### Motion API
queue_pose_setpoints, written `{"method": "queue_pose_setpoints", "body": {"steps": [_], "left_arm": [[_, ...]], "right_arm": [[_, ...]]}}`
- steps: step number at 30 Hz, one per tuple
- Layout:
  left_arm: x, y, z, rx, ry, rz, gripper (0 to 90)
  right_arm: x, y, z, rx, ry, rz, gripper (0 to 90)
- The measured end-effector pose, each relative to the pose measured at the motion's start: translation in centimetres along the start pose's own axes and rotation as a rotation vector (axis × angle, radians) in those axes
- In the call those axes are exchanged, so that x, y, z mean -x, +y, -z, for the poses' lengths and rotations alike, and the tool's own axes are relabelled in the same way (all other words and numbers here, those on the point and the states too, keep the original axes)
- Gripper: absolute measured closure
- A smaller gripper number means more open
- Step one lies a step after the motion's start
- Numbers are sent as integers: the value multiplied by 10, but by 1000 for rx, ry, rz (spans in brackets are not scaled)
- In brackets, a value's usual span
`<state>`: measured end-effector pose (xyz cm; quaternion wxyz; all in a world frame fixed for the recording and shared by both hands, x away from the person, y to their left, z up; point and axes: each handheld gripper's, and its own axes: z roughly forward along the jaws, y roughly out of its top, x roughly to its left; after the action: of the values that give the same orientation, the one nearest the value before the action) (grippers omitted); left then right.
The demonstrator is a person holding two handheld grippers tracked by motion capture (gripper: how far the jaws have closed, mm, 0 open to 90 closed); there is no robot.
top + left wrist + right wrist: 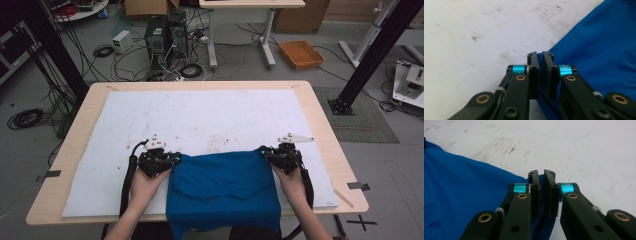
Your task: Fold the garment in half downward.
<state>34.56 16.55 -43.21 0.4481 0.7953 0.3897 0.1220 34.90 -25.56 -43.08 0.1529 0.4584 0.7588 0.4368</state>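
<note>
A blue cloth garment (225,190) lies folded on the white mat (200,120) at the near middle of the table, its lower part hanging over the front edge. My left gripper (172,159) pinches the cloth's far left corner; in the left gripper view the jaws of the left gripper (540,55) are shut on the blue cloth (599,50). My right gripper (264,151) holds the far right corner; in the right gripper view the right gripper (541,173) is shut on the blue cloth (461,187) as well.
The white mat covers most of the wooden table (320,115). Beyond the table, on the floor, are computer cases (162,35), tangled cables (190,70), an orange tray (301,54) and black stand legs (370,55).
</note>
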Motion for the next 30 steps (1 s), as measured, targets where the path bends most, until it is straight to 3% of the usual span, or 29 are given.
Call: {"method": "queue_pose_setpoints", "body": {"steps": [3,9,17,21,30], "left_arm": [[-15,14,-4,7,14,16,843],[-38,39,-14,4,42,-10,843],[-62,54,-35,-9,74,-22,843],[-65,58,-46,-29,92,-48,843],[-65,57,-47,-28,103,-32,816]], "right_arm": [[8,15,-12,2,-15,-10,847],[19,38,-33,-7,-29,-14,849],[33,52,-53,-2,-46,-22,850],[38,52,-59,-17,-64,-35,850],[38,51,-63,-18,-78,-15,836]]}}
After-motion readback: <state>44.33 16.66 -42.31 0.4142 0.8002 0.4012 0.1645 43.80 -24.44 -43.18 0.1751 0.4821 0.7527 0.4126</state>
